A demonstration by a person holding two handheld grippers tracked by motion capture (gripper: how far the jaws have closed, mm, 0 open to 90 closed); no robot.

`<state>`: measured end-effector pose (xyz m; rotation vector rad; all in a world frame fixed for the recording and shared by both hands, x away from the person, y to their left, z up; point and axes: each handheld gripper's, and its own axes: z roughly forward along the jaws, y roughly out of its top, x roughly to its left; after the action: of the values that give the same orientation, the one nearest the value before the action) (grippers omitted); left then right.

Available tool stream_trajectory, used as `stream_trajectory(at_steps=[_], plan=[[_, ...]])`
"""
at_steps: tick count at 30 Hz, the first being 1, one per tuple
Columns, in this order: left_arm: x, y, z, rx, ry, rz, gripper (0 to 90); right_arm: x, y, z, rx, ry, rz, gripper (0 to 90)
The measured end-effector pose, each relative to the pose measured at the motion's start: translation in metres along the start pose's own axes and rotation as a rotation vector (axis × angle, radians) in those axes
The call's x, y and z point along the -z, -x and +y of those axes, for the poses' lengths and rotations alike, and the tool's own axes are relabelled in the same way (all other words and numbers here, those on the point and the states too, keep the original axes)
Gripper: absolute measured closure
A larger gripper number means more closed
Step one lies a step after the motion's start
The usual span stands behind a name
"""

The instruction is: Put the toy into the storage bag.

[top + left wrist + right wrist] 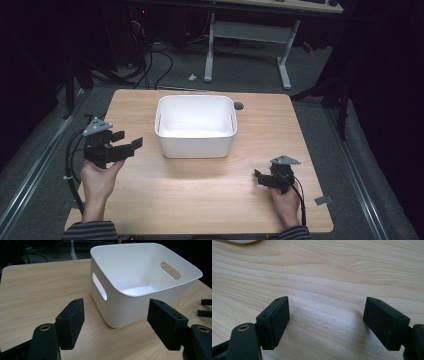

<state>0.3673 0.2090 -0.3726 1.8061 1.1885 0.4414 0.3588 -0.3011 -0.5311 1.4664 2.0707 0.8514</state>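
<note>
So, a white bin [195, 126] sits mid-table, a bit toward the far edge, upright, empty as far as the high view shows. It has slot handles in its end walls; the left gripper view shows the near one [99, 286] and the far one [170, 270].

The left gripper [129, 142] is off the bin's left end, near but apart, aimed at it. Its jaws are well apart with nothing between them; in its own view the bin's near corner sits in the gap, farther off. The right gripper [258, 176] rests low by the table's [150, 200] near right side, well apart from the bin, pointing left. Its jaws are also wide and empty, with bare wood between them in its own view.

My guess at the step: the left gripper is closing in on the bin's left end for a grasp.

How to do it well:
- Aim for the rim over the near slot, one jaw inside the wall and one outside. The wall is thin, so the current gap looks like plenty.
- Come in level with the rim or slightly above. Too low and the outer jaw bumps the wall and shoves the bin right.
- Close only once the wall is fully between the pads. The plastic looks smooth and could slip under a shallow pinch.
- The empty bin is likely light, so one-sided pulling will swing it. Bring the right gripper to the other end before lifting.
</note>
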Motion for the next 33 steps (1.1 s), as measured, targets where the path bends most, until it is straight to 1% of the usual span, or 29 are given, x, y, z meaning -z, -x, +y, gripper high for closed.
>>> stream_trajectory(at_steps=[2,7,16,28,33], plan=[[-0.001,0.000,-0.002,0.004,0.002,-0.002,30.1,0.000,0.000,0.000,0.001,0.000,0.000,21.3],[-0.003,-0.001,-0.013,0.014,-0.004,0.006,29.3,0.000,0.000,0.000,0.001,0.000,-0.001,21.3],[-0.004,-0.003,-0.026,0.027,-0.004,0.010,28.9,0.000,0.000,0.000,0.002,0.001,-0.001,21.3],[-0.007,-0.003,-0.037,0.038,-0.006,0.005,28.2,0.000,0.000,0.000,0.002,0.001,-0.001,21.3],[-0.009,-0.005,-0.044,0.053,-0.010,0.002,27.6,0.000,0.000,0.000,0.002,0.001,-0.002,21.3]])
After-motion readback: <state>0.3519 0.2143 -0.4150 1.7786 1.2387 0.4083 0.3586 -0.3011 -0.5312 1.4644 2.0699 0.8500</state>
